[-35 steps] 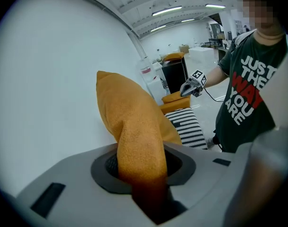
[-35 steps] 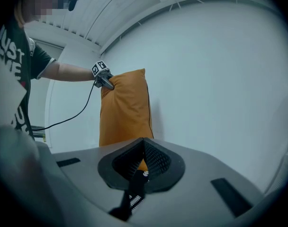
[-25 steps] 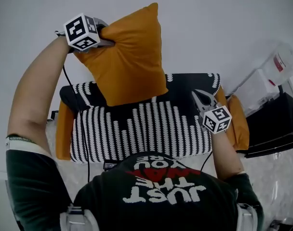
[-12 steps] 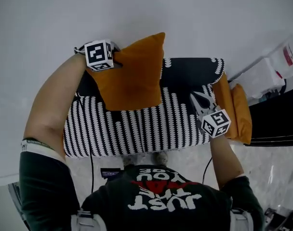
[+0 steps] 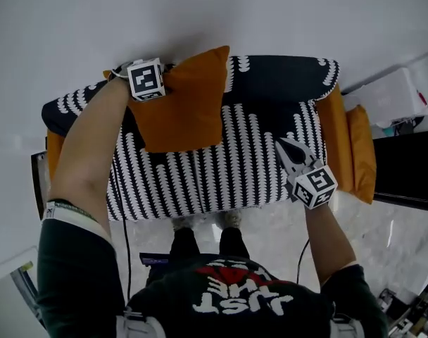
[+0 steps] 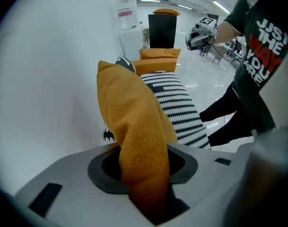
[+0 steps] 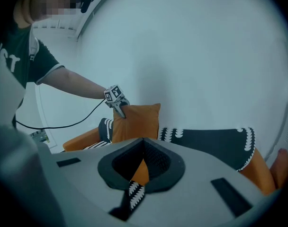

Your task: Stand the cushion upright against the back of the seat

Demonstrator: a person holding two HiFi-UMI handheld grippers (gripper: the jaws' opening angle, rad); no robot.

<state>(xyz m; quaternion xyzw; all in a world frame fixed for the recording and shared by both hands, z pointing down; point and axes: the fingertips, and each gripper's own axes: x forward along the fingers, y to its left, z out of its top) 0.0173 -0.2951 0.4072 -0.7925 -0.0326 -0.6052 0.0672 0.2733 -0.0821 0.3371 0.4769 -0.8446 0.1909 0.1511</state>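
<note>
Two grippers are in use. Nearest the person, the right gripper (image 5: pixel 290 152) hangs over the front right part of the striped seat (image 5: pixel 249 167), fingers apart with nothing between them, well apart from the cushion.

Further in, the orange cushion (image 5: pixel 182 104) stands nearly upright over the left half of the seat, its face turned to the room and its top edge near the black back (image 5: pixel 277 76). The left gripper (image 5: pixel 166 84) points steeply down onto its upper left corner. Those fingers have just opened slightly, yet they are clamped on that corner, fabric bunched between them. Whether the lower edge rests on the seat cannot be told.

Judgement: the left hand alone governs the coming move. The cushion lies below and ahead of its fingers, so it needs only to lean back against the back before release. A slide forward is the risk.

Beyond, orange side pads (image 5: pixel 337 139) flank the seat. A plain white wall (image 5: pixel 270 13) rises behind, with pale glossy floor (image 5: pixel 270 224) in front.
</note>
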